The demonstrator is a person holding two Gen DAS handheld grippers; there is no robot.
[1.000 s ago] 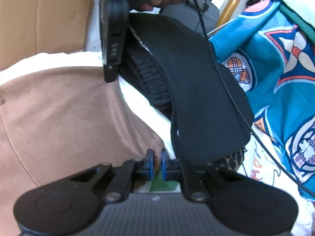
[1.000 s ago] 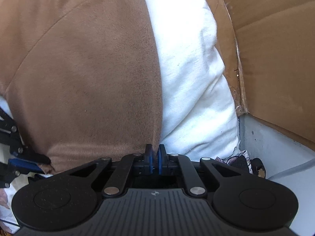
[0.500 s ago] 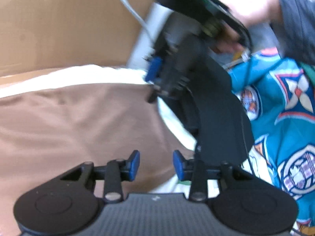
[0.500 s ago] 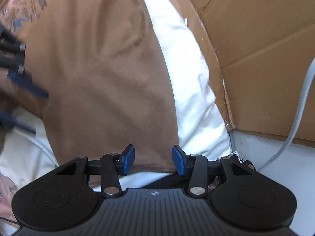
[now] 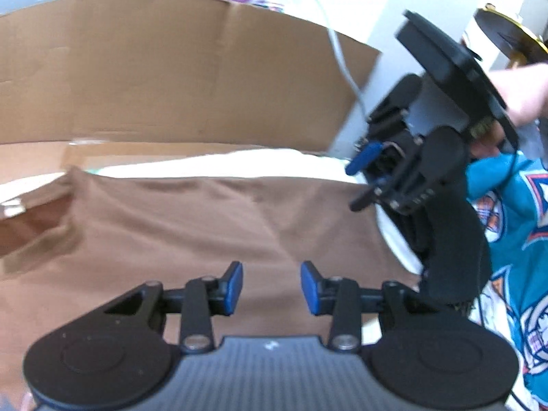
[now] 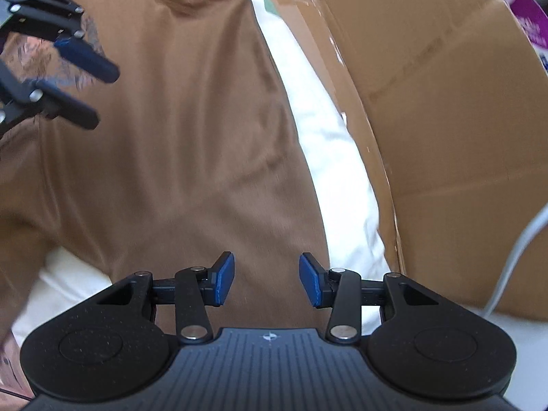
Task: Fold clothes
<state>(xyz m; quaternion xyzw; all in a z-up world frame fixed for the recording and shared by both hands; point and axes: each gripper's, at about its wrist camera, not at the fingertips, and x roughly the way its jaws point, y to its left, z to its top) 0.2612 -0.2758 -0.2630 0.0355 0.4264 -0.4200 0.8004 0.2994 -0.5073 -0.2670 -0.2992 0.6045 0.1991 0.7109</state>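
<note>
A brown T-shirt (image 5: 205, 233) lies flat on white bedding (image 5: 239, 161); in the right wrist view the shirt (image 6: 191, 137) has its collar at the top and a printed patch at the upper left. My left gripper (image 5: 271, 287) hovers open over the brown cloth with nothing between its blue pads. My right gripper (image 6: 266, 281) is open too, above the shirt's lower part near its right edge, and holds nothing. Each gripper shows in the other's view: the right gripper (image 5: 352, 188) at the shirt's right side, the left gripper (image 6: 102, 96) at the upper left.
A cardboard wall (image 5: 171, 78) stands behind the shirt and along its right side (image 6: 445, 120). A black garment (image 5: 455, 257) and a turquoise patterned garment (image 5: 513, 239) lie to the right. A white cable (image 6: 513, 246) hangs by the cardboard. A person's hand (image 5: 524, 92) holds the right gripper.
Both grippers were shut at the brown shirt's edge; both have let go, opened and lifted away, and more of the flat shirt is in view.
</note>
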